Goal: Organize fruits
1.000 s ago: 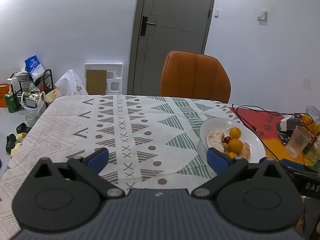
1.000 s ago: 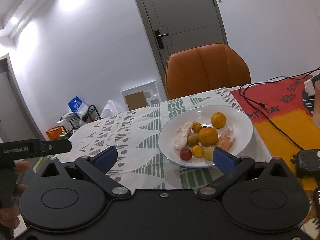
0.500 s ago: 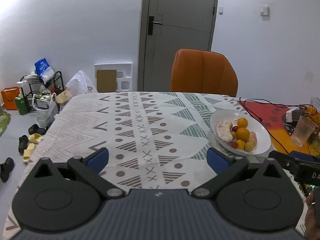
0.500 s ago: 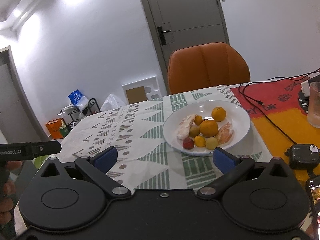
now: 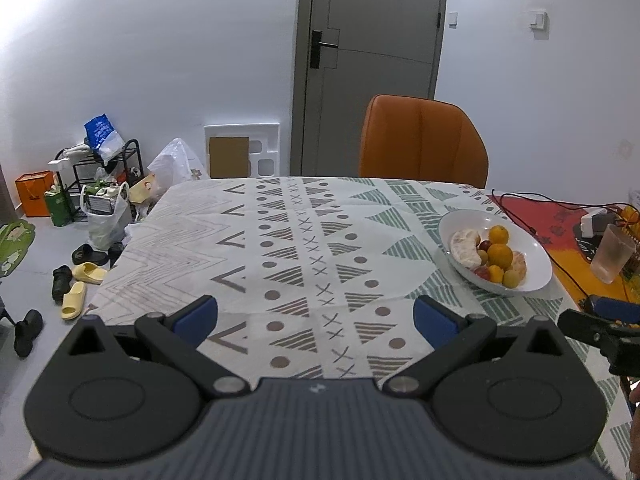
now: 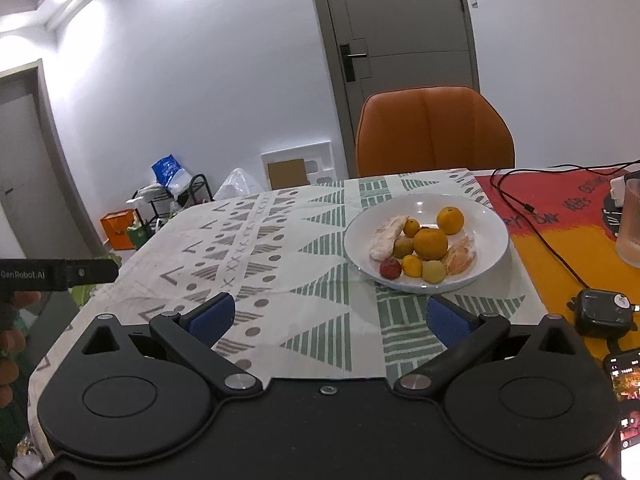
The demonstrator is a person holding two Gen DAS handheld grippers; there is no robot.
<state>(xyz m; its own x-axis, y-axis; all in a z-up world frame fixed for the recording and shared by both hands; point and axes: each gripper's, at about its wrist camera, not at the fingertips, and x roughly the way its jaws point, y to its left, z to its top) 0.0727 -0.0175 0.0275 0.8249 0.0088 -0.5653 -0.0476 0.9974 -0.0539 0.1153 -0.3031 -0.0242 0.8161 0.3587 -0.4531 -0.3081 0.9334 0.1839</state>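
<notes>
Since the frame a second back, I had drawn both grippers away from the white plate [image 6: 492, 216]: it sat smaller and farther up in each view, and in the left view more of the floor clutter beside the worktop [image 5: 280, 248] had come into sight. The plate itself had not shifted on the patterned cloth.

The fruits lay piled on that plate, toward the worktop's right side, near where the patterned cloth meets the red and orange mat [image 6: 568, 240]. I could make out a large orange [image 6: 430, 243], a second orange [image 6: 450, 220] behind it, peeled citrus pieces [image 6: 387, 237], a small red fruit [image 6: 390, 269] and a few small yellow ones at the plate's near rim.

My right gripper [image 6: 327, 317] had its fingers spread wide and gripped nothing; the plate lay ahead of them, beyond the right finger, well apart. My left gripper [image 5: 316, 317] was likewise spread wide and empty, hanging over bare cloth with the plate off ahead to its right.

In the right view, the left gripper's side bar read "GenRobot.AI". A ribbed glass [image 6: 630, 222] stood on the mat by the right edge, with a black cable [image 6: 548, 240] trailing across it.
</notes>
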